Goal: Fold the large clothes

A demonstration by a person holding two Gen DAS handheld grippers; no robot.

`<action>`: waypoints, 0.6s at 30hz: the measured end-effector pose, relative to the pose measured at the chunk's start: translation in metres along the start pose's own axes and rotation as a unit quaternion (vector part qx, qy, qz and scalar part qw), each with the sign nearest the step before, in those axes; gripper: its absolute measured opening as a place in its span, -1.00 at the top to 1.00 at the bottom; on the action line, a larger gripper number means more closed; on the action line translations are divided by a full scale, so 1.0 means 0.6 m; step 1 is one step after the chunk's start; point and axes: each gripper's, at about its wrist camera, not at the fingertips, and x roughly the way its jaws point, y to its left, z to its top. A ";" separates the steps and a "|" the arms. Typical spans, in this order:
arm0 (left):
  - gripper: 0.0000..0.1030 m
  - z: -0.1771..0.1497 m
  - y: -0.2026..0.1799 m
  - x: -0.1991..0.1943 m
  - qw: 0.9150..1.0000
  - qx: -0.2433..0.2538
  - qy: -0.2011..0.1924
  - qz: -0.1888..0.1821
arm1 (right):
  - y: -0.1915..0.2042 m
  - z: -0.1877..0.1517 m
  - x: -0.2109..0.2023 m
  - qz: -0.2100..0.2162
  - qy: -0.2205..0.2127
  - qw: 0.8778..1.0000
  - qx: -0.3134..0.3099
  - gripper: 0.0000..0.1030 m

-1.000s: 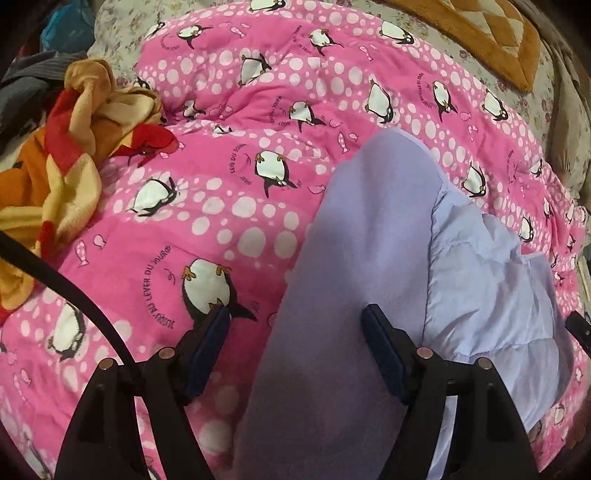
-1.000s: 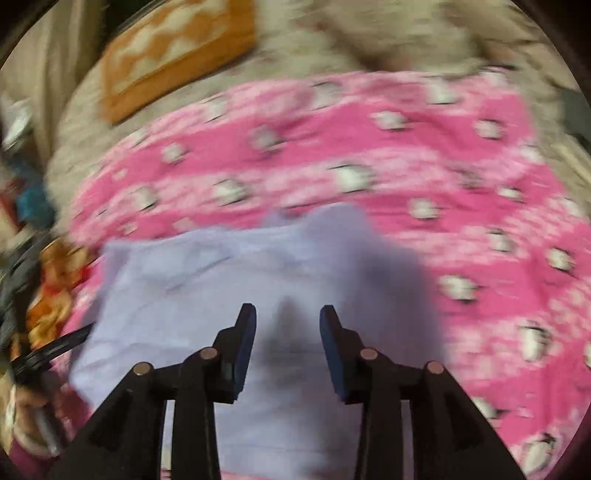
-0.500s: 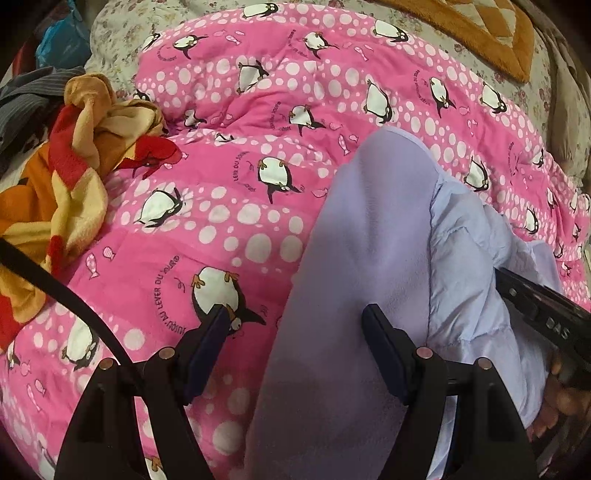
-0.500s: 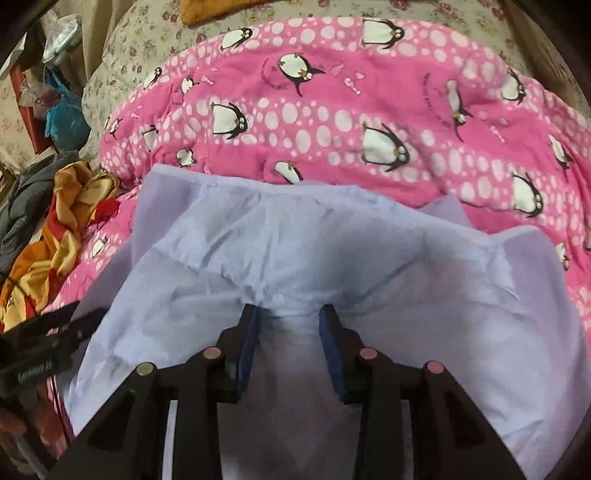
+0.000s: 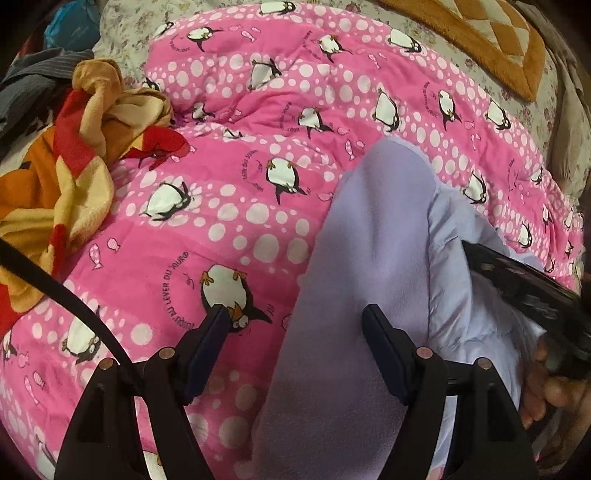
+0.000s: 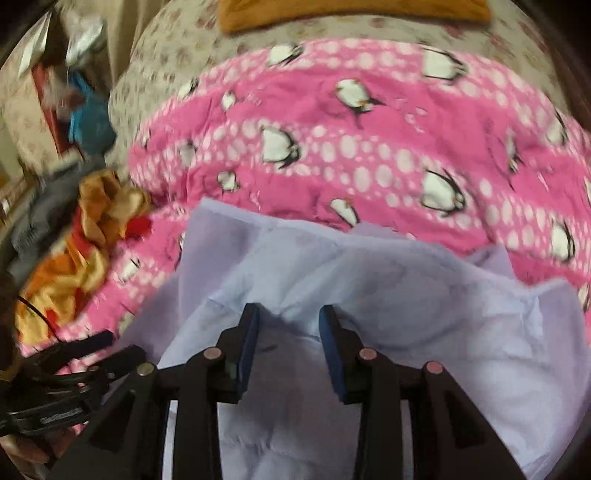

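A lavender garment (image 5: 376, 229) lies spread on a pink penguin blanket (image 5: 229, 184). My left gripper (image 5: 293, 314) hovers open over the garment's left edge, one finger above the blanket and the other above the lavender cloth. In the right wrist view the garment (image 6: 406, 295) fills the lower half, rumpled, with a paler lining showing. My right gripper (image 6: 290, 325) hangs just above it, jaws narrowly apart, nothing pinched between them. Its black body (image 5: 524, 280) and the hand holding it (image 5: 546, 391) reach in over the garment's right side. The left gripper (image 6: 74, 354) shows at lower left.
A crumpled orange, red and yellow cloth (image 5: 62, 177) lies on the blanket's left side, with dark grey clothes (image 5: 33, 81) and something blue (image 5: 70, 29) behind it. An orange patterned cushion (image 5: 480, 33) sits on the flowered sheet at the far right. A black cable (image 5: 55, 284) crosses the lower left.
The right gripper swept left across the garment and sank a little, coming into the left wrist view from the right. The left gripper stayed put. Neither opening changed.
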 end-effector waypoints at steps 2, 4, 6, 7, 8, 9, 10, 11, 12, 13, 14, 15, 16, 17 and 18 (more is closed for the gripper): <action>0.09 0.000 0.000 0.004 1.000 0.003 0.005 0.001 | 0.015 0.009 0.034 -0.021 0.028 0.999 -0.011 0.30; 0.09 0.001 -0.001 0.007 1.000 0.006 0.009 0.002 | 0.020 0.015 0.059 -0.023 0.037 0.999 -0.011 0.30; 0.09 0.005 -0.001 0.012 1.000 0.010 0.013 0.004 | 0.027 0.026 0.079 -0.021 0.034 0.999 -0.007 0.30; 0.09 0.006 -0.001 0.014 1.000 0.010 0.014 0.004 | 0.030 0.030 0.088 -0.014 0.034 0.999 -0.003 0.30; 0.09 0.007 0.000 0.016 1.000 0.011 0.015 0.003 | 0.033 0.034 0.097 -0.009 0.036 0.999 0.000 0.30; 0.09 0.008 0.001 0.018 1.000 0.010 0.015 0.003 | 0.036 0.036 0.107 -0.009 0.038 0.999 -0.002 0.30; 0.09 0.009 0.002 0.020 1.000 0.009 0.016 0.003 | 0.039 0.035 0.115 -0.014 0.038 0.999 -0.005 0.30; 0.09 0.010 0.003 0.021 1.000 0.008 0.016 0.002 | 0.044 0.035 0.121 -0.019 0.036 0.999 -0.010 0.30; 0.09 0.010 0.004 0.021 1.000 0.007 0.017 0.002 | 0.048 0.033 0.121 -0.022 0.033 0.999 -0.014 0.30; 0.09 0.010 0.004 0.020 1.000 0.007 0.017 0.002 | 0.052 0.032 0.119 -0.026 0.030 0.999 -0.018 0.30; 0.09 0.009 0.004 0.019 1.000 0.007 0.016 0.002 | 0.052 0.032 0.114 -0.021 0.028 0.999 -0.016 0.30; 0.09 0.009 0.004 0.017 1.000 0.008 0.015 0.002 | 0.050 0.031 0.107 -0.016 0.026 0.999 -0.012 0.30; 0.09 0.008 0.004 0.016 1.000 0.008 0.014 0.003 | 0.045 0.029 0.094 -0.003 0.024 1.000 0.001 0.30; 0.09 0.008 0.004 0.015 1.000 0.008 0.014 0.003 | 0.042 0.028 0.085 0.004 0.021 1.000 0.008 0.30; 0.09 0.008 0.005 0.014 1.000 0.007 0.014 0.002 | 0.038 0.026 0.074 0.011 0.017 1.000 0.014 0.29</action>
